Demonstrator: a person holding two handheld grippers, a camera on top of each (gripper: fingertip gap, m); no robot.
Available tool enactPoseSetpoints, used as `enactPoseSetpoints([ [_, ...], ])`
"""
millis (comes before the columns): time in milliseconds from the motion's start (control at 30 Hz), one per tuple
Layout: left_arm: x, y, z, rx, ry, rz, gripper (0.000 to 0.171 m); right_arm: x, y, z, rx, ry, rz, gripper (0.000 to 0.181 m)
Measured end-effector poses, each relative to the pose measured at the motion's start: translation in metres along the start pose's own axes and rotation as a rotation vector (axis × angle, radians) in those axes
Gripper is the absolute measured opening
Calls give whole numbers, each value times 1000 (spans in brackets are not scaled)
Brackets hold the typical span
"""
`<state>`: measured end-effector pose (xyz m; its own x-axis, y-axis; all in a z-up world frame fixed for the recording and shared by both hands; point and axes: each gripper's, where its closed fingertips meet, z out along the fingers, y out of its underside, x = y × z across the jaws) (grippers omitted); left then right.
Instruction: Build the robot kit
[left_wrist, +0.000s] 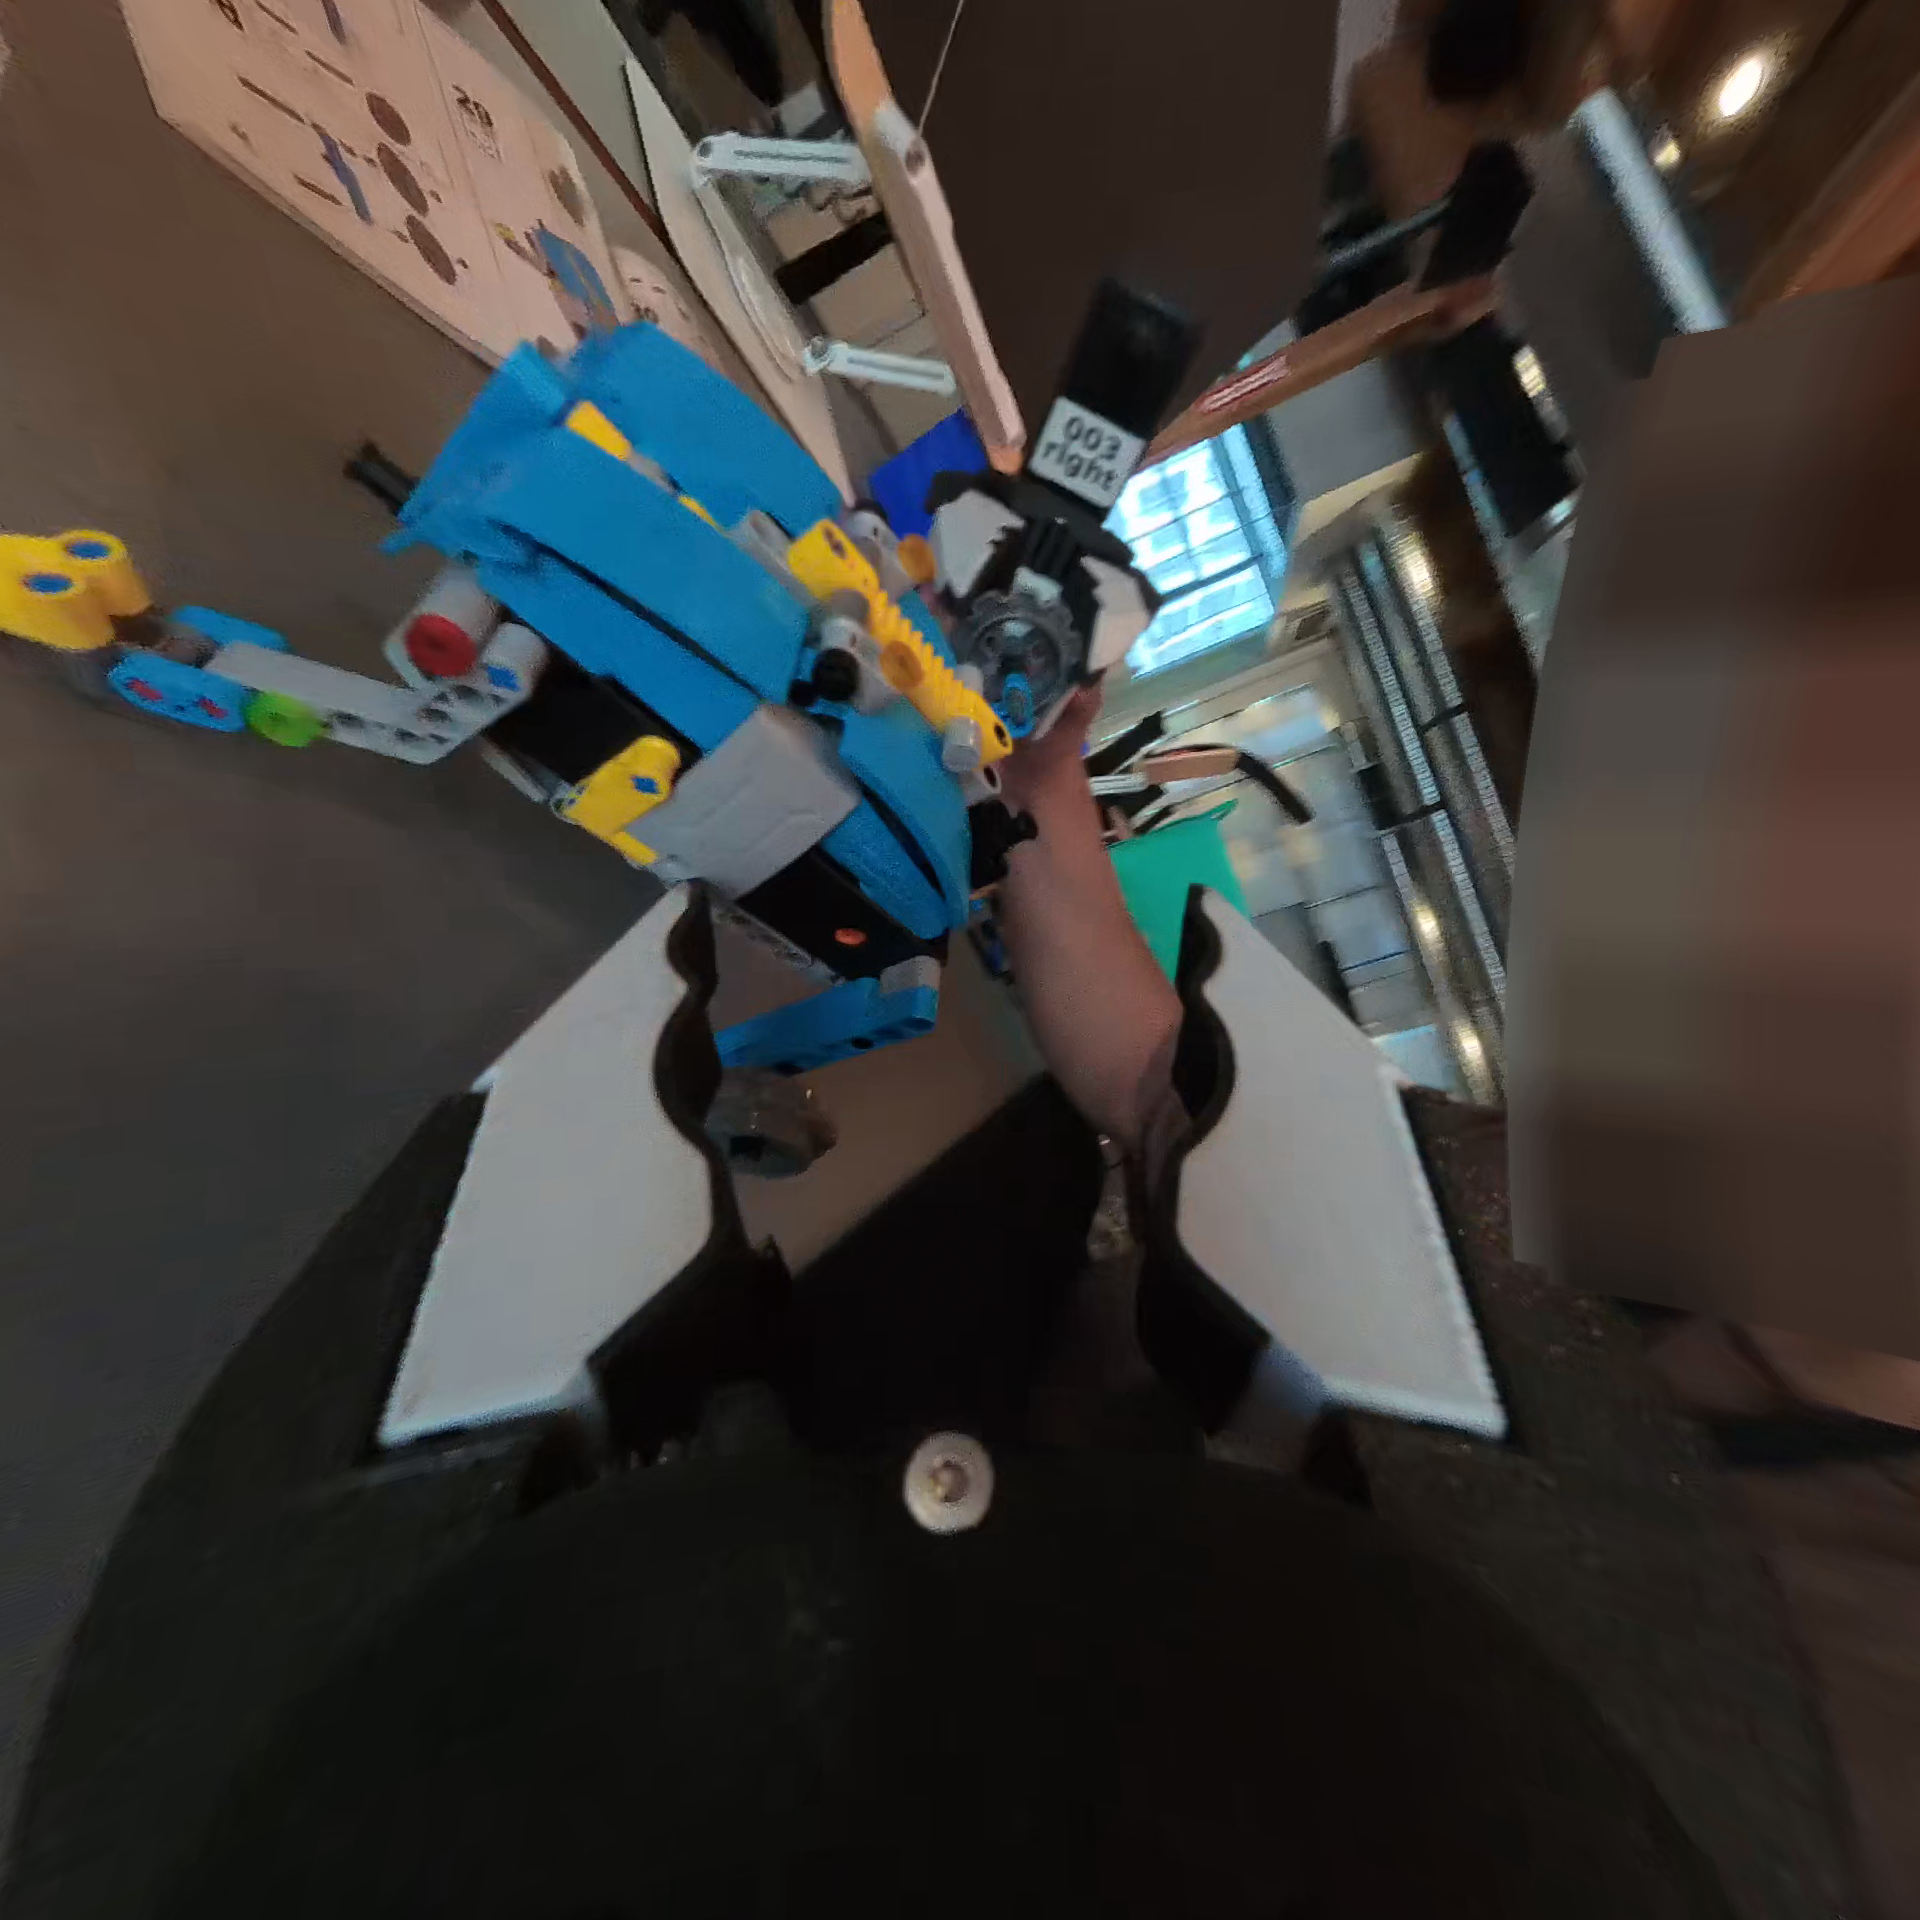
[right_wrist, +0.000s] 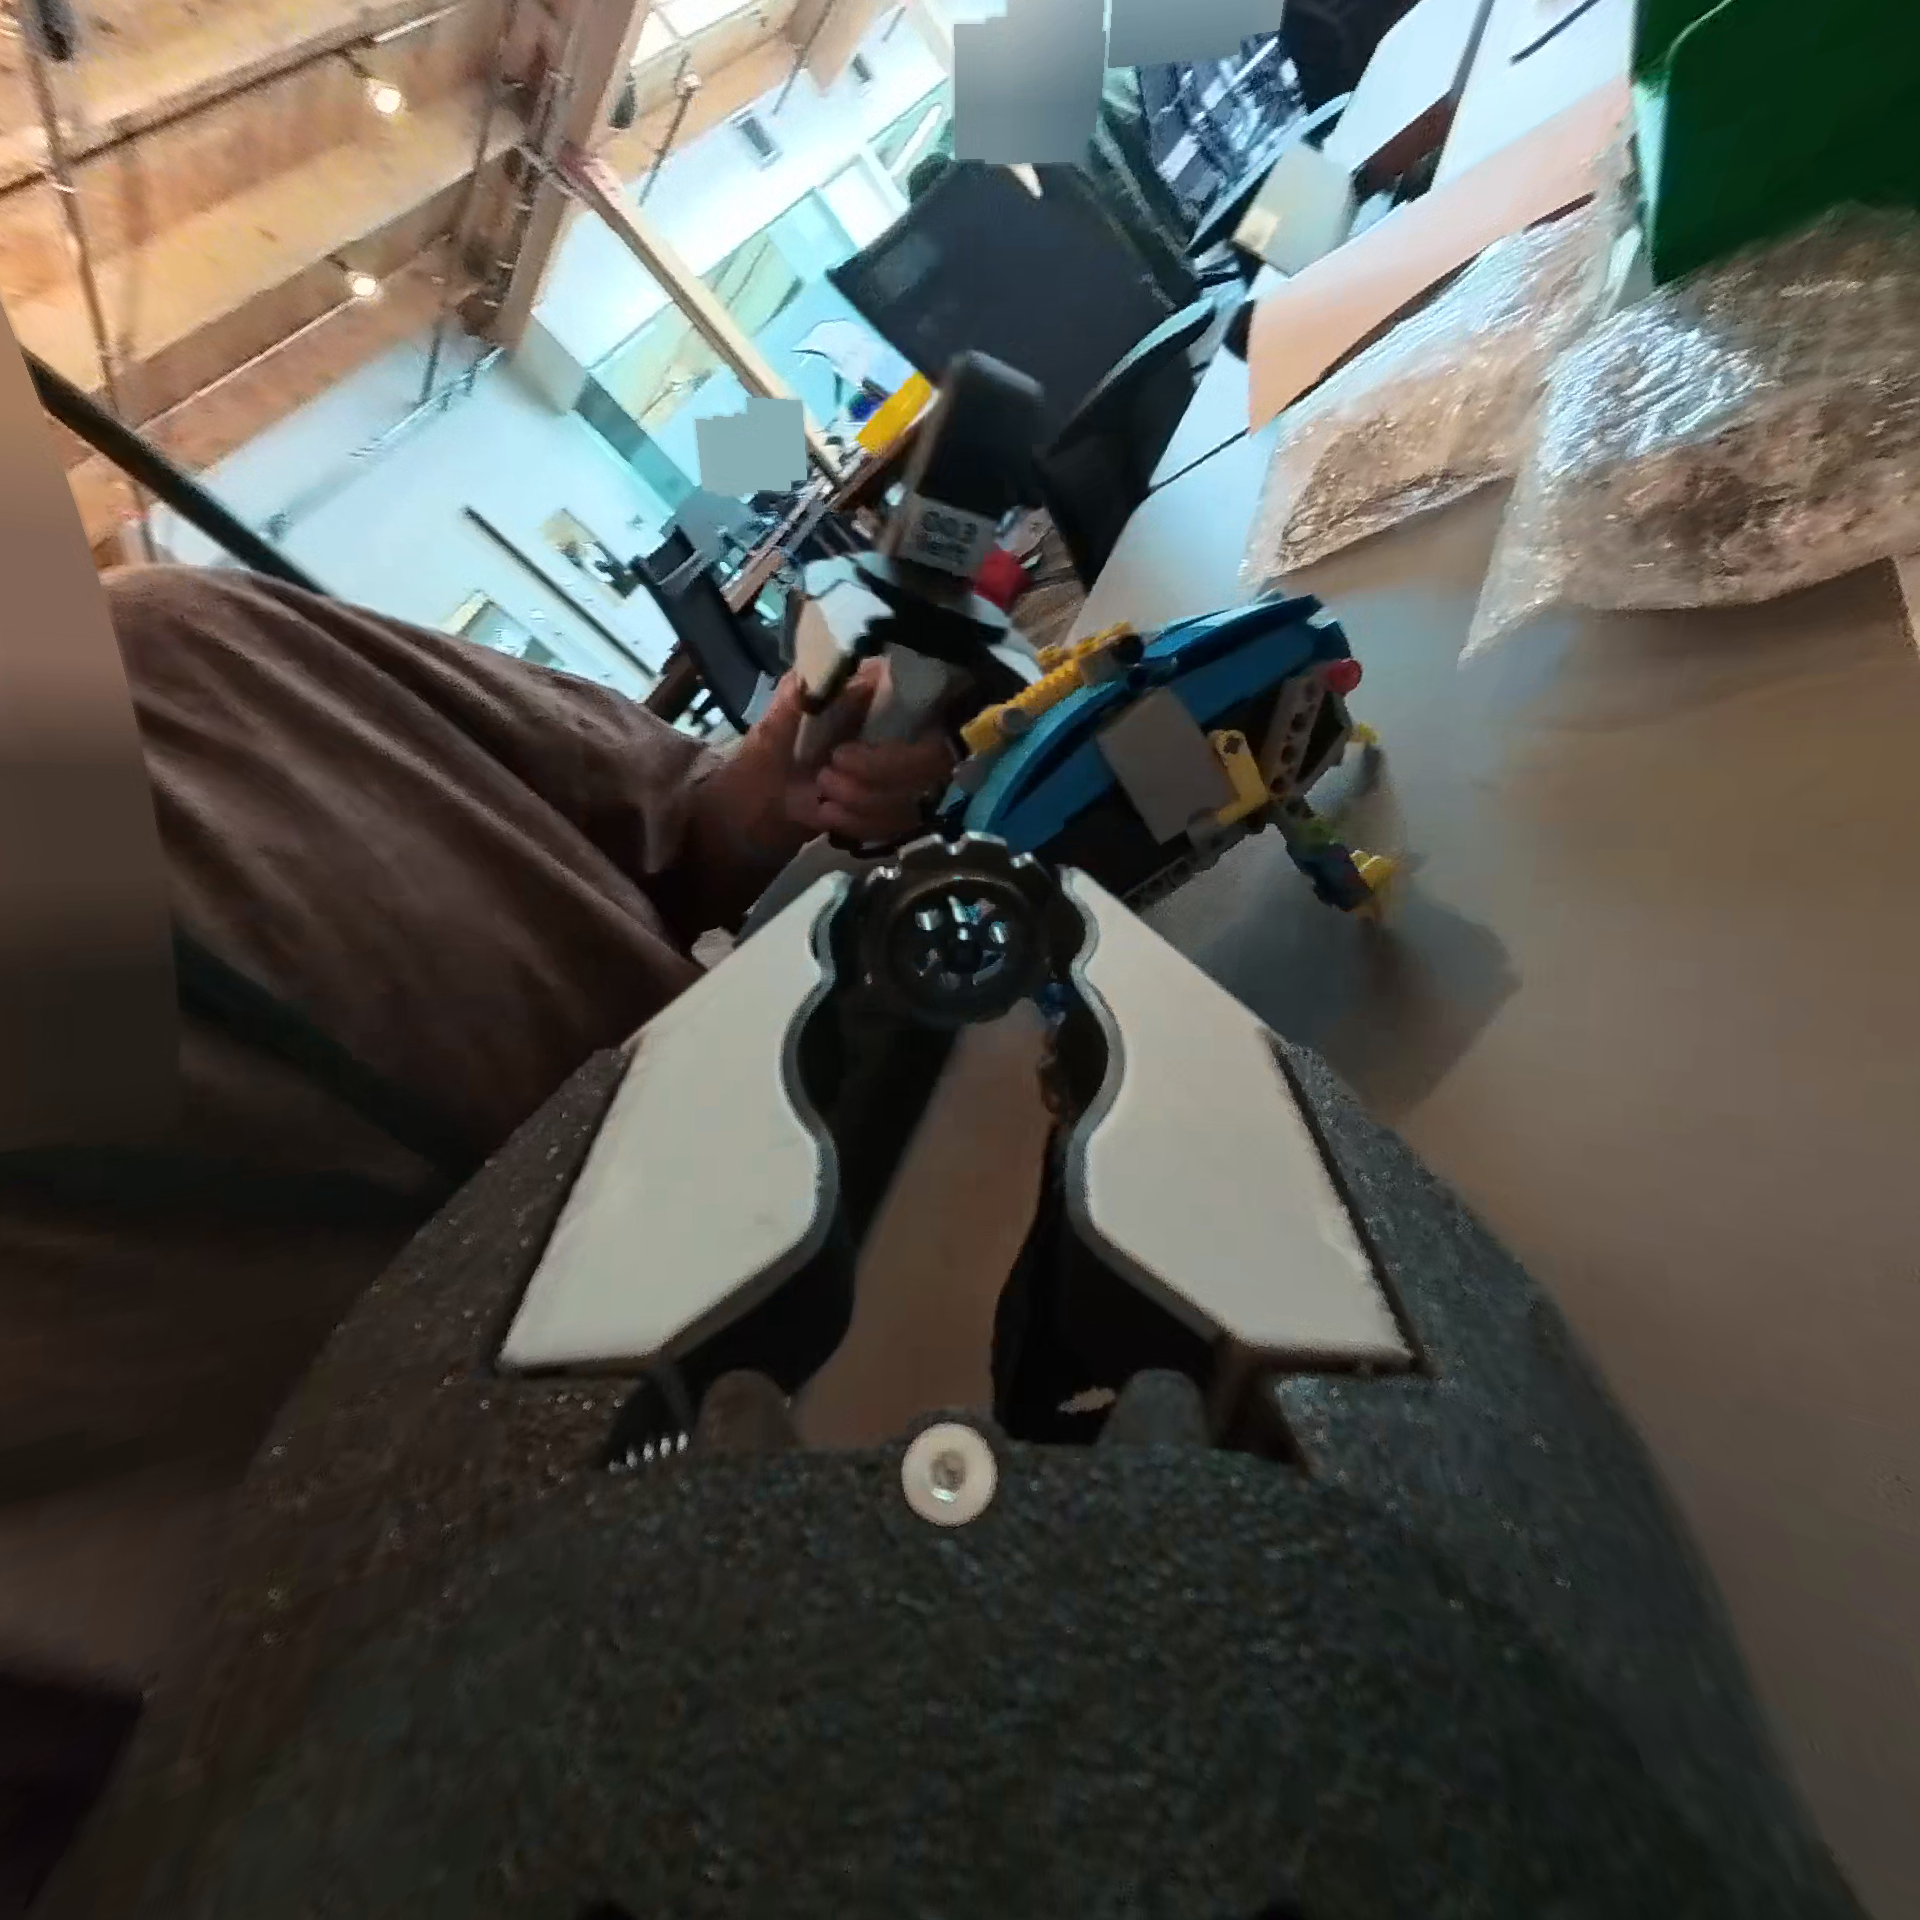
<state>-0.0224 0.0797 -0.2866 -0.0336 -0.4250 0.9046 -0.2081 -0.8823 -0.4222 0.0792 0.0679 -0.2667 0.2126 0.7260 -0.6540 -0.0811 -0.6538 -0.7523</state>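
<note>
One surface (right_wrist: 1662, 1039), grey. One blue brick-built model (left_wrist: 665, 623) lies on it, rigid plastic, light, probably sheds parts; I'd grip its solid body, not the thin yellow toothed bar. Two claws: my left claw (left_wrist: 940, 1023) gapes wide, empty, just short of the model. My right claw (right_wrist: 961, 940) is clamped on one small dark gear wheel (right_wrist: 961, 925), hard, ridged, beside the model.

Dark wheel (left_wrist: 767, 1127) partly hidden behind left tongs (left_wrist: 940, 971); far room blurred.
</note>
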Motion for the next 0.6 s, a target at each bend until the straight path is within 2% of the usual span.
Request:
enactPoseSetpoints([
  [133, -14, 4, 10, -28, 29, -110, 93, 25, 5, 7, -85, -18, 22, 37],
  [267, -22, 3, 13, -22, -32, -125, 91, 40, -7, 8, -133, -61, -3, 37],
  [367, -21, 6, 21, -31, 12, -198, 87, 37, 3, 17, -217, -122, -17, 37],
  [467, -23, 15, 31, -81, 28, -244, 88, 38, 11, 19, -250, -97, -75, 37],
  [533, -25, 15, 34, -89, 16, -229, 72, 31, 13, 20, -232, -132, -81, 37],
  [600, -22, 16, 36, -93, 48, -240, 67, 33, 17, 20, -233, -105, -119, 37],
])
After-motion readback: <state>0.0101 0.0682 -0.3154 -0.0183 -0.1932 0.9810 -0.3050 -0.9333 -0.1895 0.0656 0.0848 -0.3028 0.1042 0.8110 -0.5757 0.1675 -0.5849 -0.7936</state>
